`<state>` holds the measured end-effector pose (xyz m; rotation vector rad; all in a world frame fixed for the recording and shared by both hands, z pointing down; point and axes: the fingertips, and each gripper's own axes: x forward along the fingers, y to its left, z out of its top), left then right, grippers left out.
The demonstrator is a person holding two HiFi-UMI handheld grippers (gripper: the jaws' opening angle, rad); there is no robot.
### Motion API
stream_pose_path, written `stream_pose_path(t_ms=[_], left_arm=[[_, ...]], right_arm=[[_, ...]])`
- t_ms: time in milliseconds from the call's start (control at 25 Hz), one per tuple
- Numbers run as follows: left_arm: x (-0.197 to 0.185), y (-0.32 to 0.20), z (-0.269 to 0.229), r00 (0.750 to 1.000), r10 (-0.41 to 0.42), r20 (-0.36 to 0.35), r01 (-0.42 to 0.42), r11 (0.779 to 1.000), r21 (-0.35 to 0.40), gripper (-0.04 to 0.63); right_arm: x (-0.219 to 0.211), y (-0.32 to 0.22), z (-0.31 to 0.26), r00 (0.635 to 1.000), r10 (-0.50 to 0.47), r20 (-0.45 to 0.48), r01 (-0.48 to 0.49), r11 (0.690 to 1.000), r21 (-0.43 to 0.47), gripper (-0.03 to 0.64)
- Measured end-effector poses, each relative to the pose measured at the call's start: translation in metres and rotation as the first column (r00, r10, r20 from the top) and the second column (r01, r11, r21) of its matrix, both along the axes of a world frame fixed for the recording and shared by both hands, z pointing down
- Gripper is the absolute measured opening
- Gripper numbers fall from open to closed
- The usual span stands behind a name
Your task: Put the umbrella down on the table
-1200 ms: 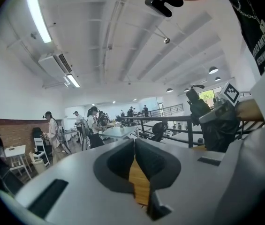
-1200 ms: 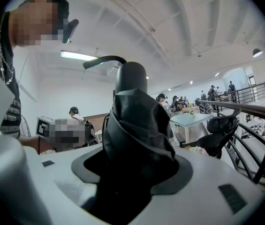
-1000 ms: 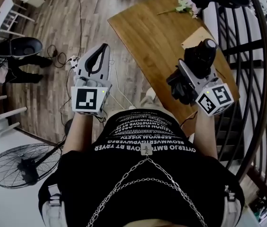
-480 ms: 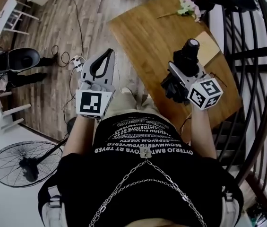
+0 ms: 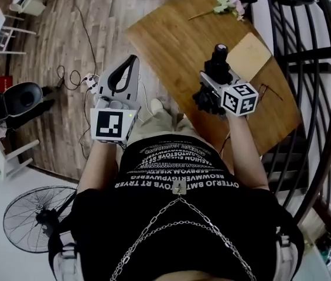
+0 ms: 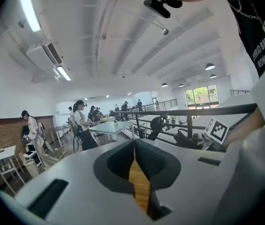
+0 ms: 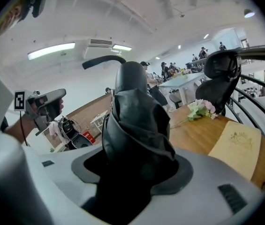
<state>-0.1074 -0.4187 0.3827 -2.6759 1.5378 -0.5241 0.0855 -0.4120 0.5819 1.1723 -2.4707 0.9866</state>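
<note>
Right hand-held gripper [image 5: 215, 78] clamps a folded black umbrella [image 5: 218, 60] above the wooden surface [image 5: 171, 37].
The umbrella is over the surface's near half. The left hand-held gripper [image 5: 129, 63], jaws together and empty, hangs off the left edge. A tan booklet [image 5: 248, 47] lies by the right edge, flowers [image 5: 227, 3] at the far corner.

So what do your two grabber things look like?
Both are pale grey plastic shells. The left tongs and the right tongs have dark padded linings. Each carries a white cube with black square markers. The shirt is black and short-sleeved, with white lettering and a silver chain.
</note>
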Motion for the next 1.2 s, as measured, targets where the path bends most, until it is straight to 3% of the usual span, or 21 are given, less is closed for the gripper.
stream_pose_path(t_ms=[160, 400, 920, 1080, 1200], left_arm=[[-0.008, -0.008, 0.009, 1.0, 0.012, 0.003, -0.012, 1.0, -0.027, 0.031], [-0.022, -0.02, 0.012, 1.0, -0.004, -0.021, 0.003, 1.0, -0.01, 0.031], [-0.048, -0.017, 0.018, 0.999, -0.04, 0.002, 0.04, 0.998, -0.037, 0.031], [-0.05, -0.014, 0.015, 1.0, -0.028, 0.003, 0.028, 0.999, -0.036, 0.031], [-0.055, -0.013, 0.013, 1.0, -0.027, 0.005, 0.027, 0.999, -0.04, 0.031]], right_arm=[[0.0, -0.002, 0.029, 0.999, 0.032, -0.022, -0.034, 0.998, -0.056, 0.272], [-0.018, -0.006, 0.074, 0.999, 0.021, -0.051, -0.028, 0.991, -0.131, 0.272], [-0.039, -0.012, 0.157, 0.993, 0.02, -0.117, -0.049, 0.966, -0.255, 0.272], [-0.041, -0.021, 0.171, 0.984, 0.038, -0.172, -0.087, 0.954, -0.287, 0.275], [-0.043, -0.019, 0.194, 0.973, 0.024, -0.229, -0.106, 0.928, -0.356, 0.278]])
